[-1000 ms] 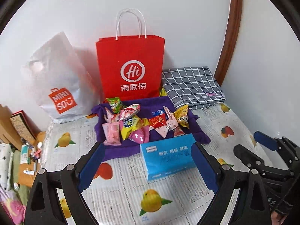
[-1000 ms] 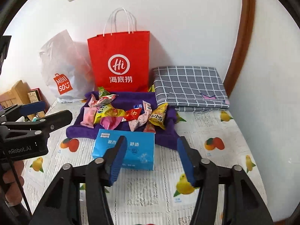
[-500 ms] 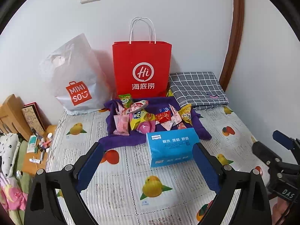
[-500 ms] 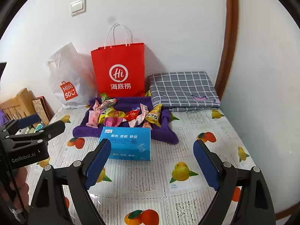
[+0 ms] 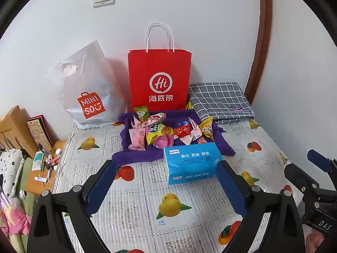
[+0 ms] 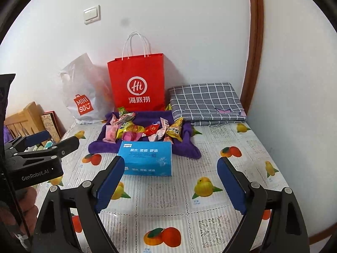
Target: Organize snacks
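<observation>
Several snack packets lie in a heap on a purple cloth on the fruit-patterned table. A blue tissue pack sits just in front of them. A red paper bag stands upright behind the cloth against the wall. My left gripper is open and empty, well in front of the tissue pack. My right gripper is open and empty, also short of the pack.
A white MINISO plastic bag leans on the wall at the left. A folded grey checked cloth lies at the back right. Left of the table are a wooden rack and small toiletries.
Both grippers have pulled back and up from the tissue pack and snacks. The right gripper's jaws have opened wider. The objects on the table have not moved.
</observation>
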Demonstrator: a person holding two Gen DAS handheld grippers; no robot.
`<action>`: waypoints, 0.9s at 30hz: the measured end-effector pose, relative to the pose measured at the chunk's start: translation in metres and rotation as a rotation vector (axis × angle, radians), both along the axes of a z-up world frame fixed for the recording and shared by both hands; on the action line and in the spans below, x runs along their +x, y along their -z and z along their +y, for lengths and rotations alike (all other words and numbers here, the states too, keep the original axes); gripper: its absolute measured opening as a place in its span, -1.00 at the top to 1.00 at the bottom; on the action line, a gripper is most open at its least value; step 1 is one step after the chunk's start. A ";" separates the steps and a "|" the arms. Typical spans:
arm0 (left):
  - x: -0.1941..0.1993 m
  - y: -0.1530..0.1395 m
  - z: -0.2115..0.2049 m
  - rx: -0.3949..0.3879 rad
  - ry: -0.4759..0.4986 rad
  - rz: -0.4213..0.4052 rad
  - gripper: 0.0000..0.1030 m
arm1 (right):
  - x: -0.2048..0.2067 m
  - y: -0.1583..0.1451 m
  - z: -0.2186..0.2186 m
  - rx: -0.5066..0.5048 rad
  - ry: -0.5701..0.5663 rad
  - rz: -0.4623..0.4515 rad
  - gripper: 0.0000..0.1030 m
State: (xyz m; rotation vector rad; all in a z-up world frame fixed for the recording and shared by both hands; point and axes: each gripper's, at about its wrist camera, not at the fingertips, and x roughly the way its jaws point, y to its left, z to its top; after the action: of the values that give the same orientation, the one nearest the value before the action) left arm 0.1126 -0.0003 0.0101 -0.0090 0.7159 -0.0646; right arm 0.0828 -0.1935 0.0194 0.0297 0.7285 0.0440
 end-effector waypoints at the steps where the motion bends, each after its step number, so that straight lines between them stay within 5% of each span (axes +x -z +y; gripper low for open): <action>1: 0.000 0.000 0.000 0.002 -0.001 0.000 -0.86 | -0.001 0.000 0.000 0.000 0.000 0.000 -0.72; 27: 0.001 0.001 0.001 -0.004 -0.009 0.012 -0.86 | -0.002 0.002 0.003 0.012 -0.005 0.000 -0.72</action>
State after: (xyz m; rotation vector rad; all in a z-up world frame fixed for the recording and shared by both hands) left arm 0.1140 0.0009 0.0093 -0.0165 0.7278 -0.0572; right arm 0.0813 -0.1900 0.0170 0.0390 0.7283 0.0530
